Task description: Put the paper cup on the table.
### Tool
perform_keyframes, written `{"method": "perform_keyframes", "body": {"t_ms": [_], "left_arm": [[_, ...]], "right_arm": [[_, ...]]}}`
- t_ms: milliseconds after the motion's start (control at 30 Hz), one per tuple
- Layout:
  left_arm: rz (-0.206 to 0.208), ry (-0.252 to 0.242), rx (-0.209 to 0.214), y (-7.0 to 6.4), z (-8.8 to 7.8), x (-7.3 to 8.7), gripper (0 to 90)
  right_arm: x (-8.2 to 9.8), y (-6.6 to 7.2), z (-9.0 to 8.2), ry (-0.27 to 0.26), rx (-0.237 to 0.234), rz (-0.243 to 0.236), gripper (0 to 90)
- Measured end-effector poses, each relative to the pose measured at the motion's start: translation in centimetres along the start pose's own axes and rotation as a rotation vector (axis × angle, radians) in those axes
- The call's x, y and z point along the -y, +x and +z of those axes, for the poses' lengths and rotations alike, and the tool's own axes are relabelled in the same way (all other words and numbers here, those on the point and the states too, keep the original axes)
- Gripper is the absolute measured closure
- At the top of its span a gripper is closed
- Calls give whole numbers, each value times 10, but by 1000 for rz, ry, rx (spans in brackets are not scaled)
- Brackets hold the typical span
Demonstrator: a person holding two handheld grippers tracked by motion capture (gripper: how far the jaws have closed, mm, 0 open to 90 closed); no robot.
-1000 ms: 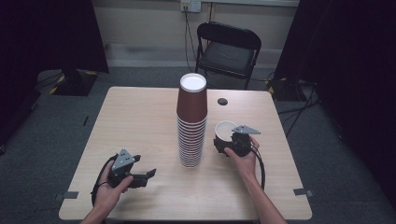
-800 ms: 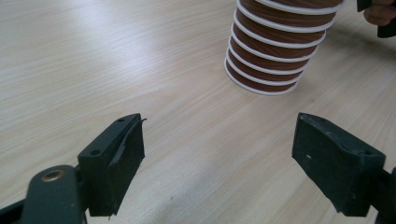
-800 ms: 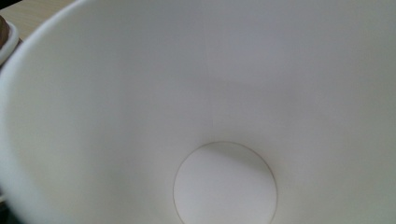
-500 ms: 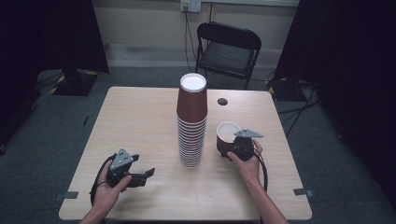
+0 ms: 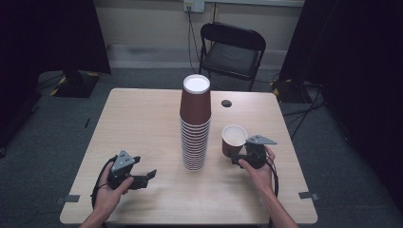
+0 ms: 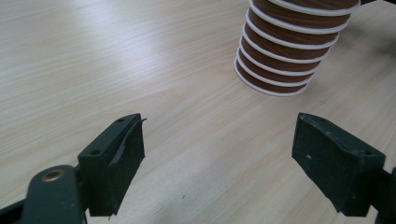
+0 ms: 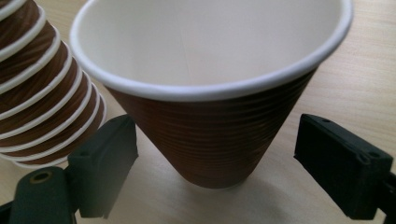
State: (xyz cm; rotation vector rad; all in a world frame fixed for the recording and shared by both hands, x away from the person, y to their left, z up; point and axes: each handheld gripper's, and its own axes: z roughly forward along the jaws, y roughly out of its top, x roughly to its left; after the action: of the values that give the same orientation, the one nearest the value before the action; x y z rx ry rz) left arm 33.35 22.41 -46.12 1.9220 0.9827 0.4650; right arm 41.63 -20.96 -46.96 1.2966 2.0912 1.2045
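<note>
I have one brown paper cup (image 5: 234, 140) standing upright on the desk (image 5: 142, 123), just to the right of the tall stack of cups (image 5: 195, 124) and clear of it. My right claw (image 7: 219, 163) sits low around the cup's base, jaws on either side of it with a gap on both sides, so it is open and not gripping; the jaws have just been closing a little, with the cup between them but untouched. My left claw (image 6: 219, 154) rests open near the front left of the desk, jaws wide apart over bare wood, pointed at the foot of the stack.

As I judge it, I am in the step of dealing with this single cup beside the stack, either just set down or about to be taken. The next move calls for closing gently on the ribbed wall without crushing it, or drawing straight back without tipping it.
</note>
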Motion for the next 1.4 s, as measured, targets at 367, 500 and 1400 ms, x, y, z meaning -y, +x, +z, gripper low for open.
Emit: {"method": "perform_keyframes", "body": {"t_ms": [367, 500, 1400], "left_arm": [[1, 4, -12, 3, -1, -1, 168], [-4, 7, -19, 5, -2, 0, 168], [-52, 17, -43, 16, -7, 5, 169]], "right_arm": [[-3, 1, -23, -10, 13, -3, 128], [-7, 2, -36, -10, 13, -2, 129], [31, -6, -124, -19, 11, 100, 146]]}}
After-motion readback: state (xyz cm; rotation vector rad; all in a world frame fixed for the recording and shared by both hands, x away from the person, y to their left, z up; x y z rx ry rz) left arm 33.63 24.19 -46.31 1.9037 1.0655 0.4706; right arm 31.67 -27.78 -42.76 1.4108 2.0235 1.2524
